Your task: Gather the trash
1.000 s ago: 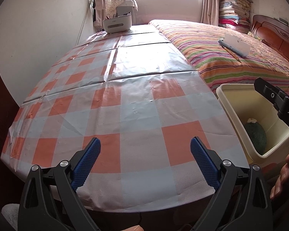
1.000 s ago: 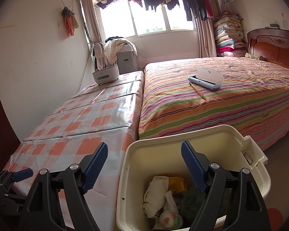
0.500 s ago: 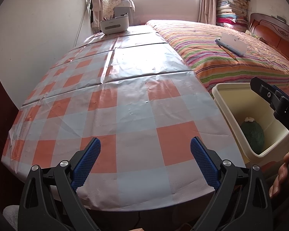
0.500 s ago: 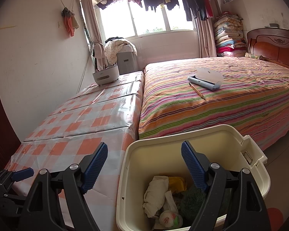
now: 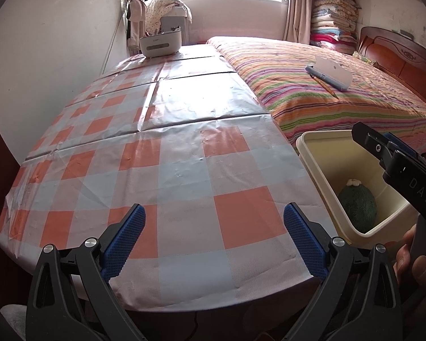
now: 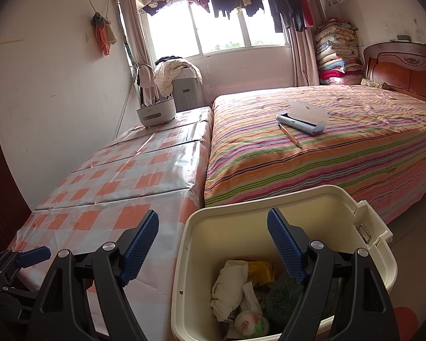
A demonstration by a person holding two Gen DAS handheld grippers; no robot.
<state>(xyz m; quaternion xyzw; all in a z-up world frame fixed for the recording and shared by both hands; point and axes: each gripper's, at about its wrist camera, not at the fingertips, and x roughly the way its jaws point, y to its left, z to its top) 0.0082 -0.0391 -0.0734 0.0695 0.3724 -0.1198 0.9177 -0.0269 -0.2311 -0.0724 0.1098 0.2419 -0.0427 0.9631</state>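
Observation:
A cream plastic bin (image 6: 363,244) stands on the floor between the table and the bed. It holds crumpled white paper (image 6: 230,281), a yellow wrapper (image 6: 260,270), a green fuzzy ball (image 6: 284,292) and a small white wad (image 6: 248,322). My right gripper (image 6: 213,244) is open and empty above the bin's near rim. My left gripper (image 5: 214,234) is open and empty over the near edge of the checked table (image 5: 184,153). The bin (image 5: 321,164) and the green ball (image 5: 357,209) also show in the left wrist view.
A white caddy (image 5: 160,42) stands at the table's far end. On the striped bed (image 6: 340,147) lie a grey-and-white case (image 6: 304,119) and a pencil (image 6: 289,136). A wooden headboard (image 6: 406,71) and folded blankets (image 6: 338,51) are at the back right.
The left wrist view has tilted up and back a little, so more of the far wall and window shows. The right gripper has barely moved. Both stay open.

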